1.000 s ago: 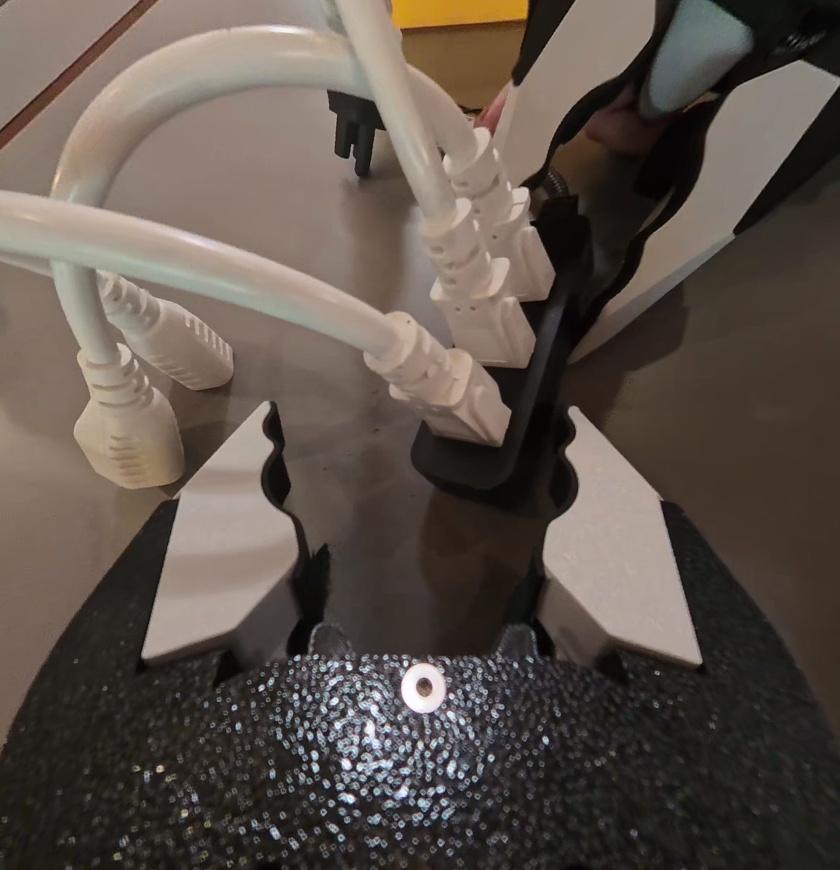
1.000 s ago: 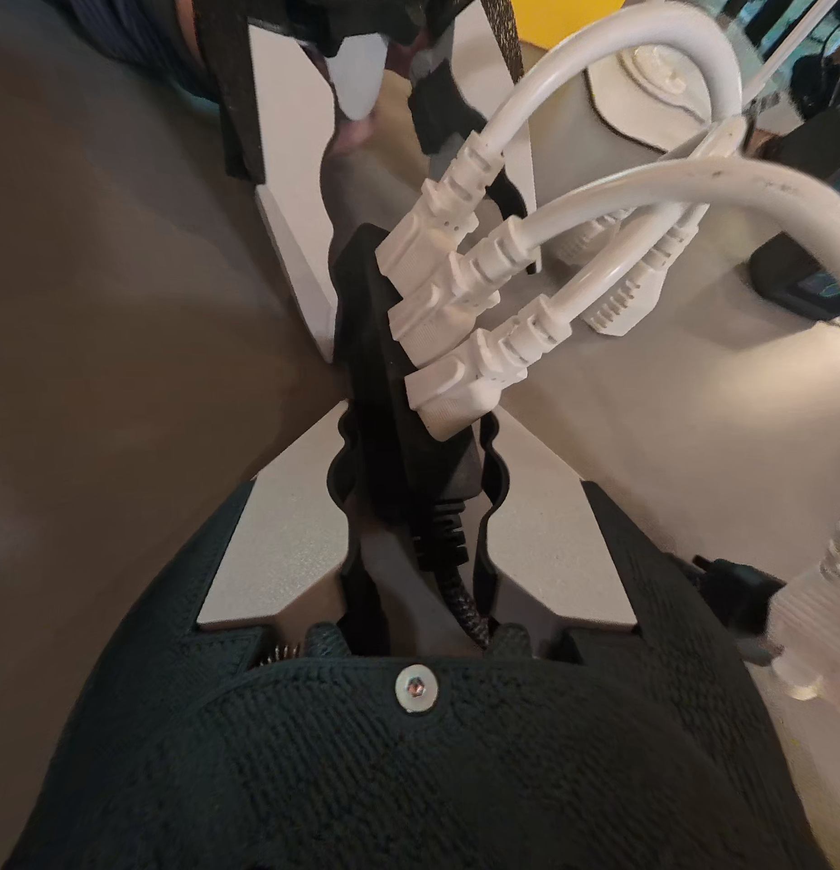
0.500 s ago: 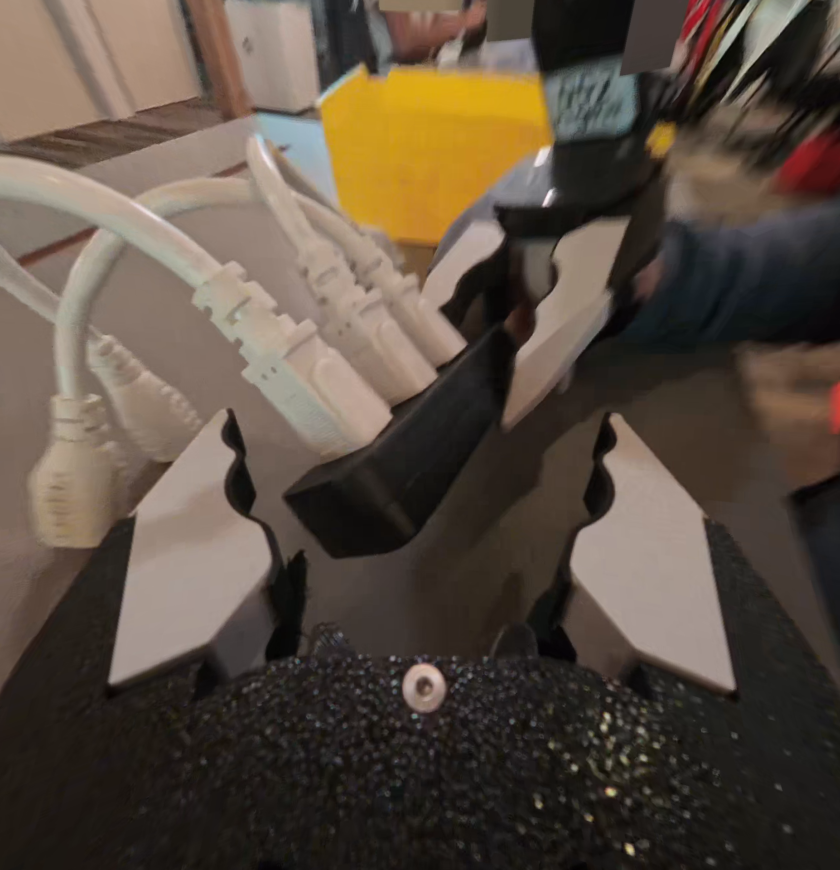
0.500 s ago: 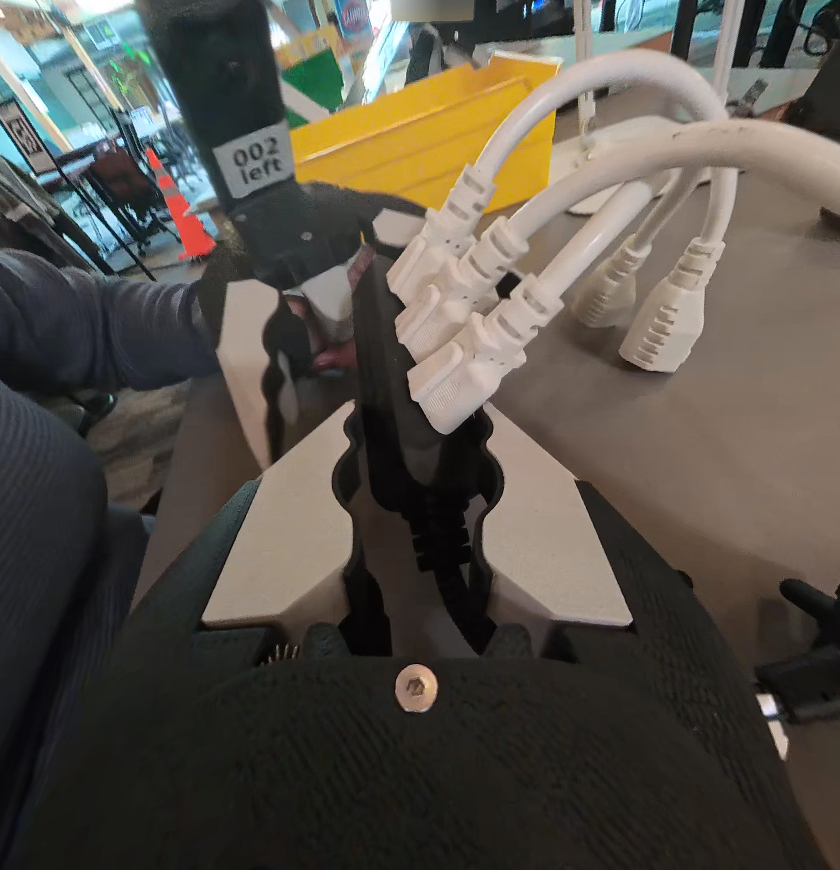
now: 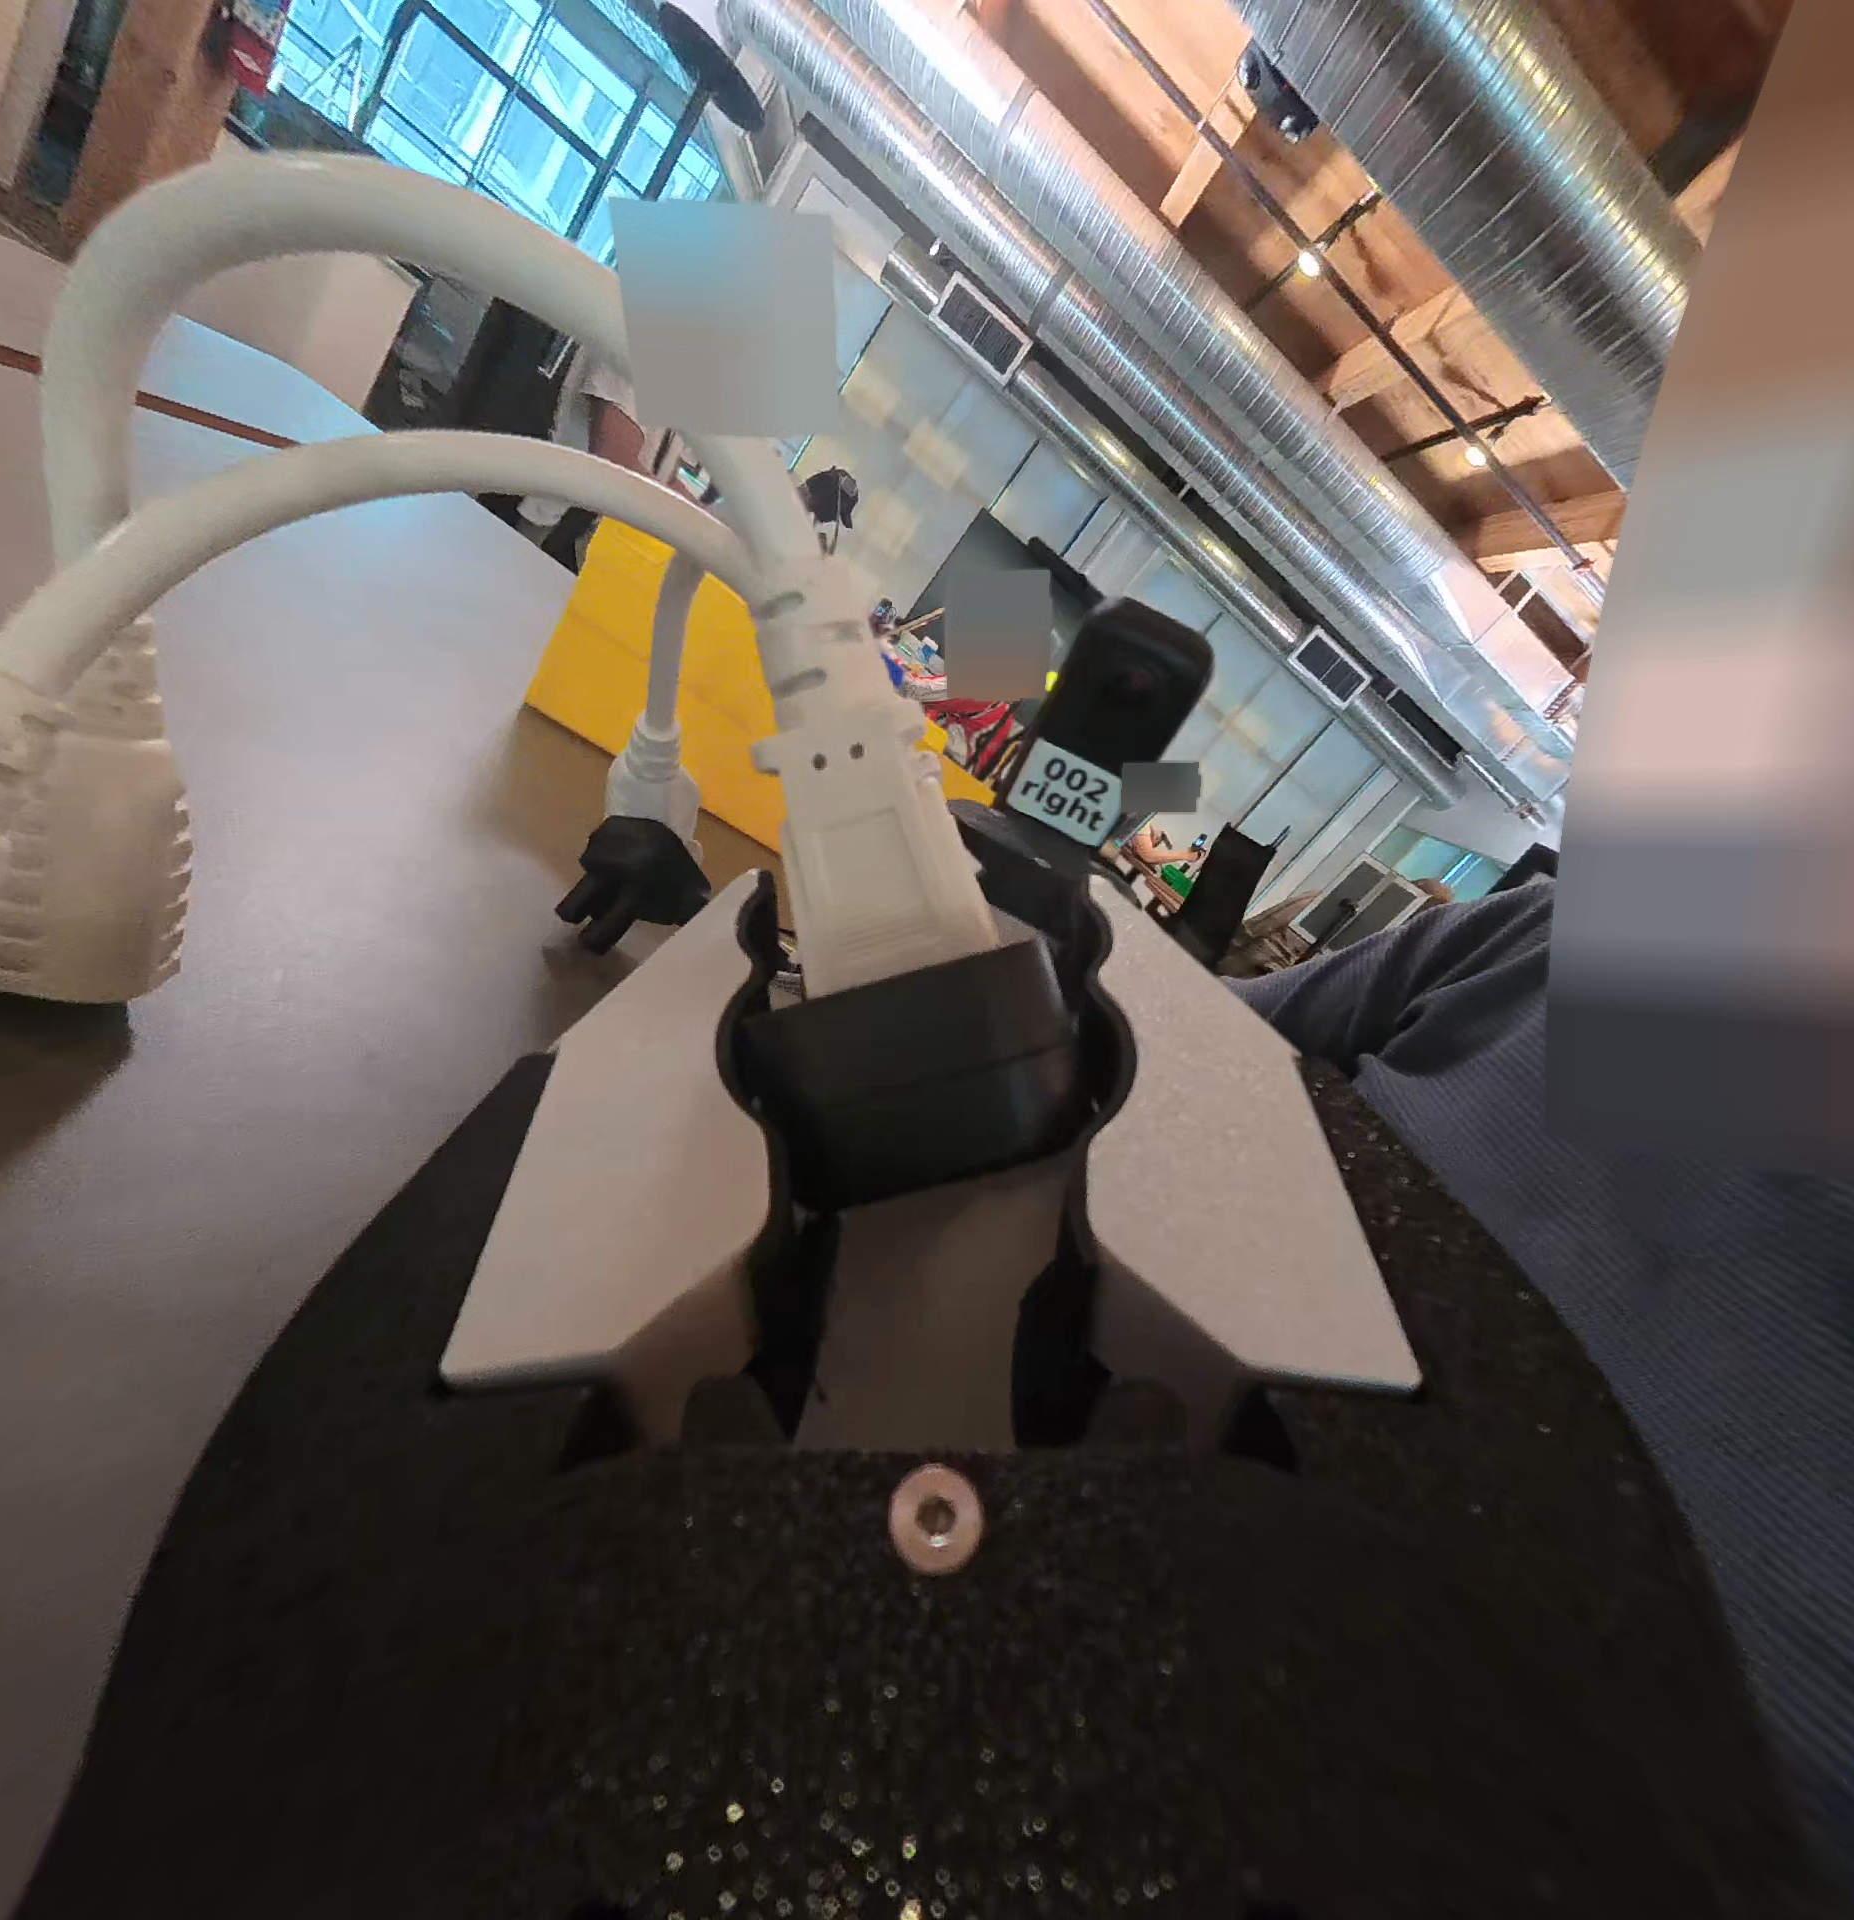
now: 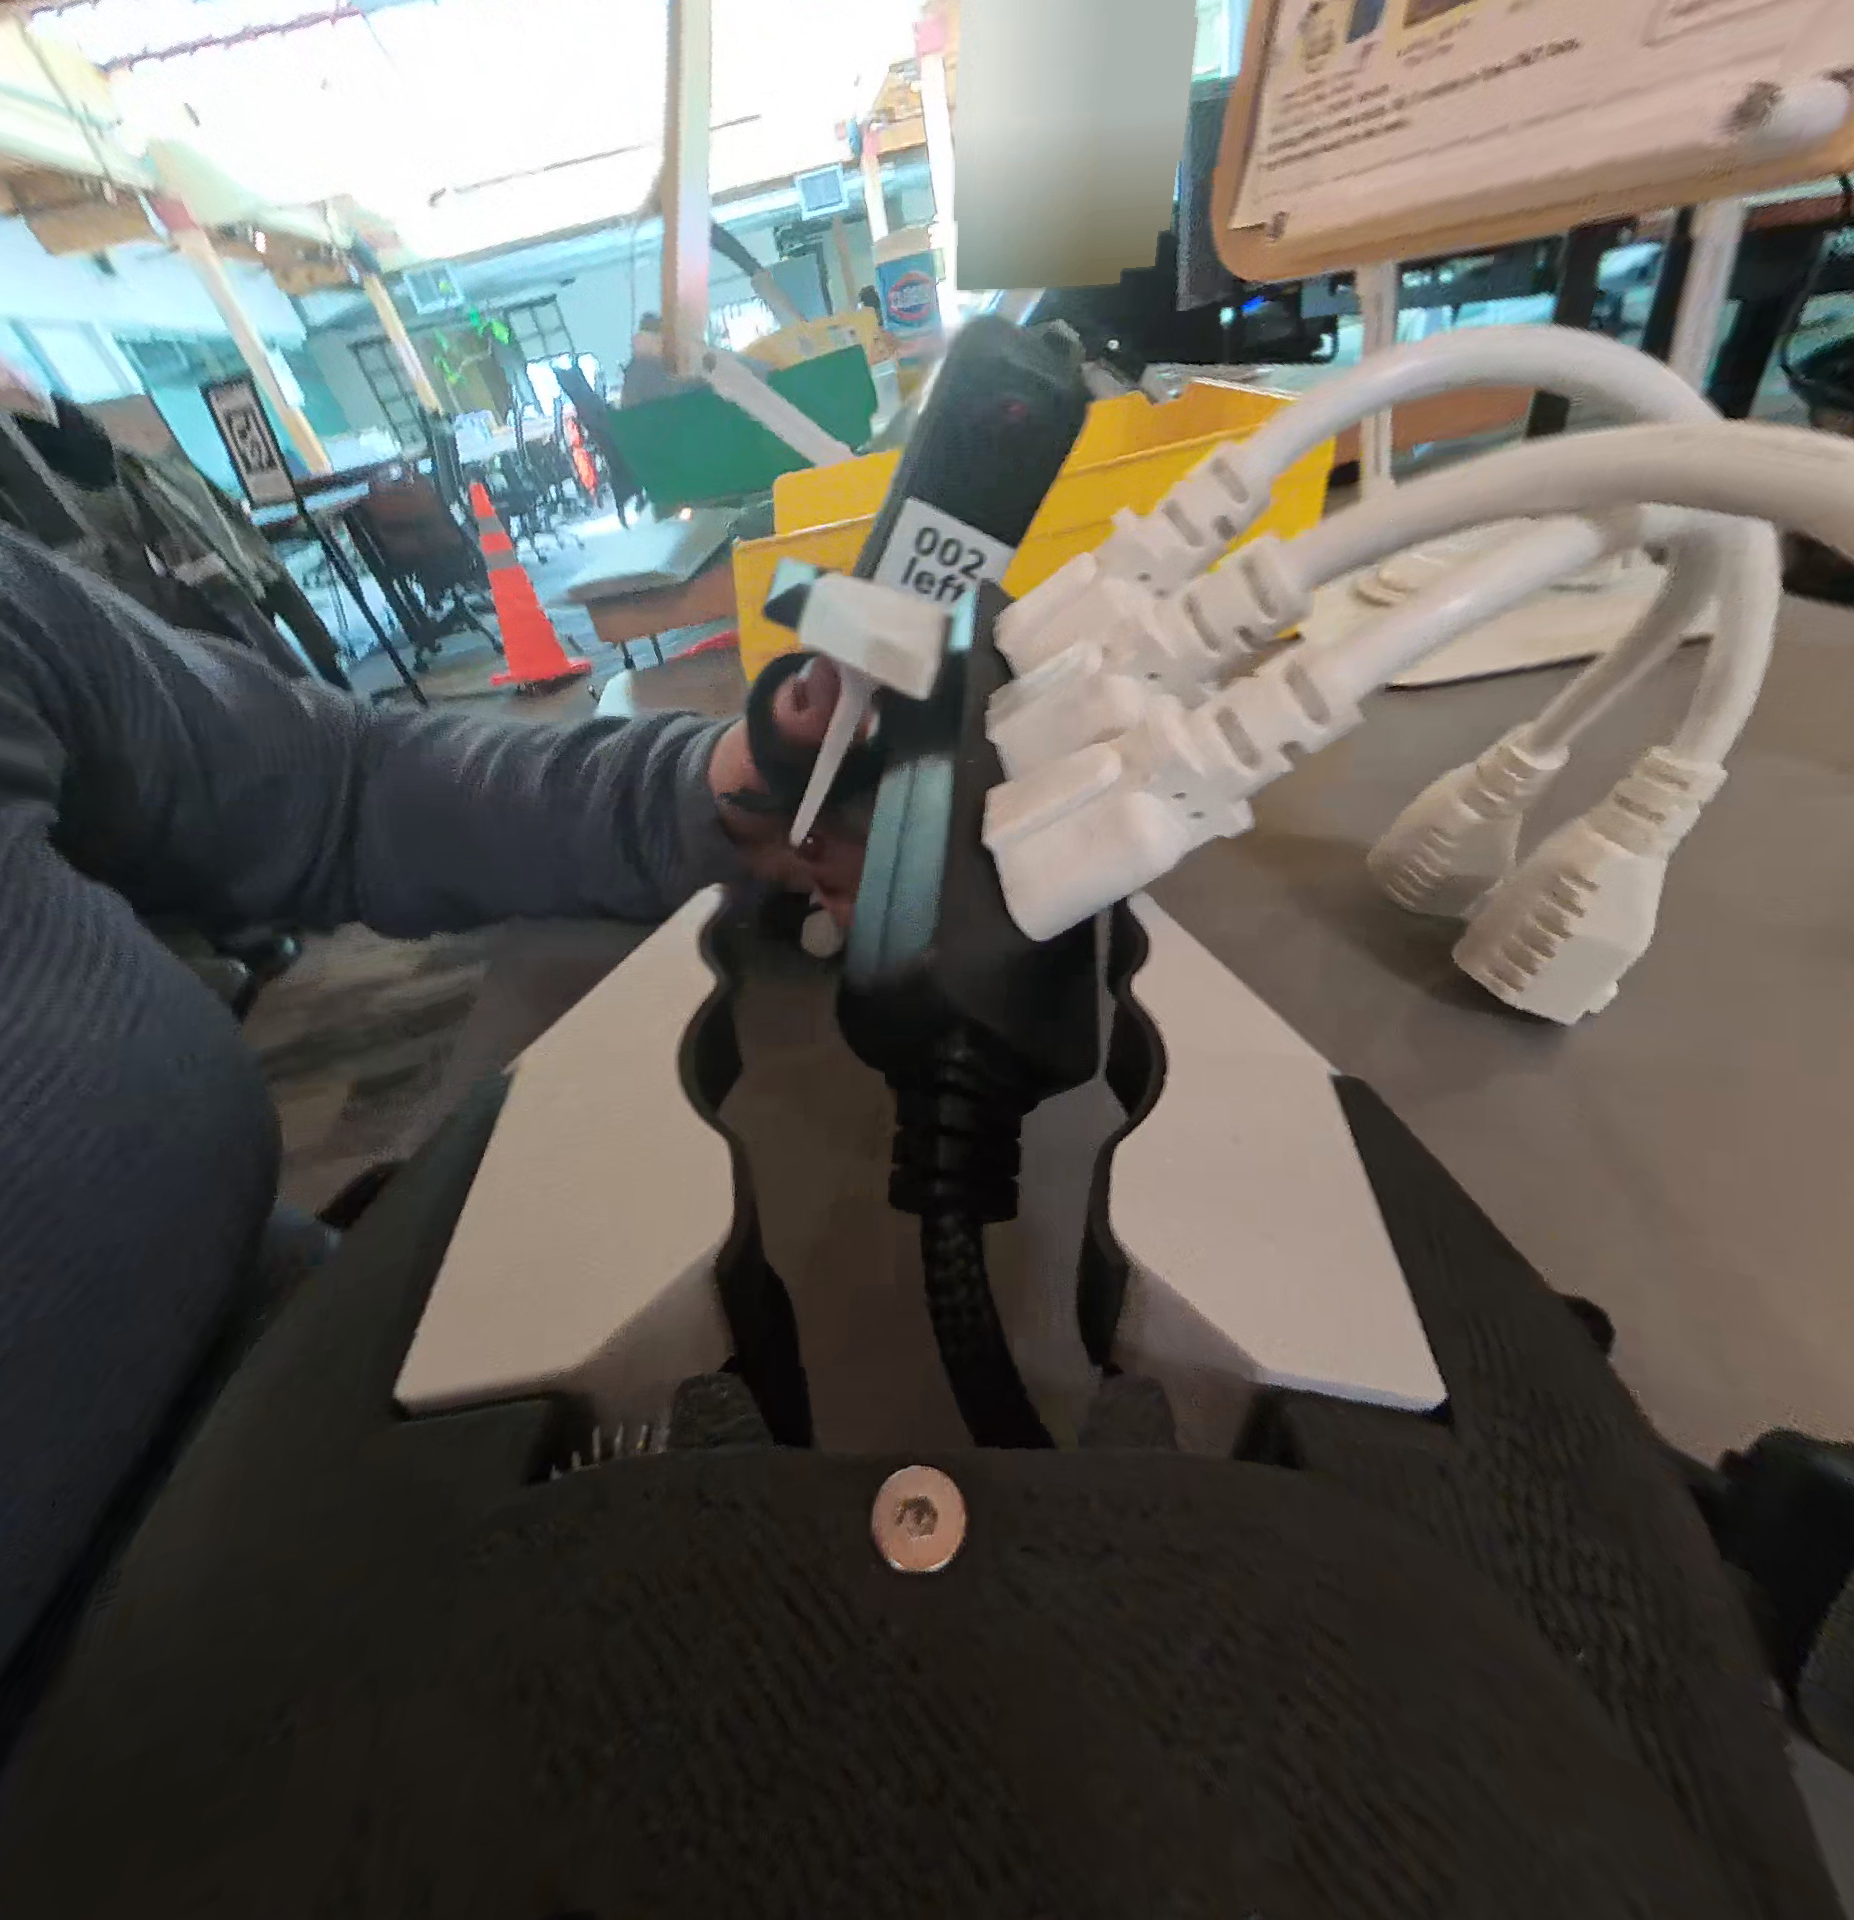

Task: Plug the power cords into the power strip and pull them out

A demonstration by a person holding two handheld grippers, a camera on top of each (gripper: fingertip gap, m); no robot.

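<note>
A: L side?
B: Left gripper pinches the black power strip end-on, smooth plastic; ribbed white plugs lean toward 11 o'clock.
A: R?
B: Right gripper spread, w/ strip's cord end between its wavy pads, long axis 6–12. Strip is off the table.

Black power strip raised off the table, tilted, with three white power cords plugged in side by side
</note>
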